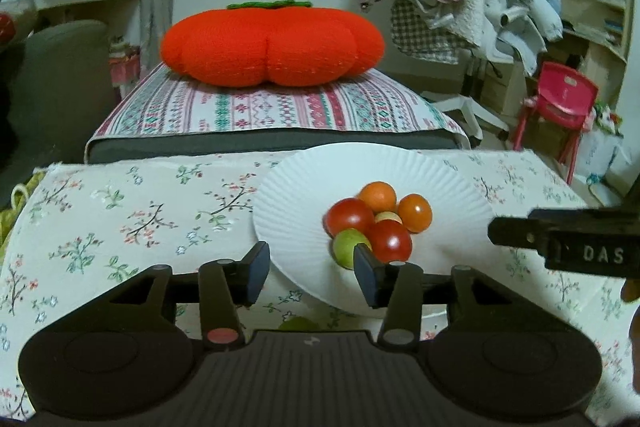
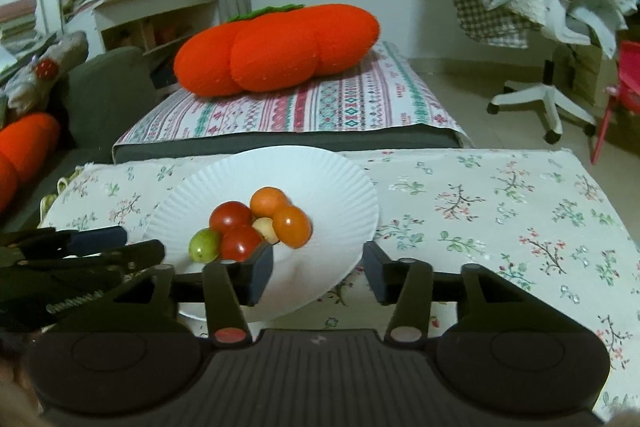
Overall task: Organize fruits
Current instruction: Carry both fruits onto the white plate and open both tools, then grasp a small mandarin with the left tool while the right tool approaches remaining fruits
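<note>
While the floral-print tablecloth [image 2: 500,211] spread widest, the white fluted paper plate [image 2: 320,175] sat on it, carrying a touching cluster of small round red, orange, yellow and green fruits [image 2: 256,227] toward its six o'clock rim. Both the left gripper [image 1: 312,271] and right gripper [image 2: 318,275] hung wide apart, holding nothing. Gathering looked nearly finished; any next move would call for a gentle pinch.

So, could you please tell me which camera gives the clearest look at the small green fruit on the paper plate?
The right wrist view: the green fruit sits unobstructed at the near left edge of the pile on the paper plate. In the left wrist view, the green fruit is partly covered by one finger of the left claw.
</note>
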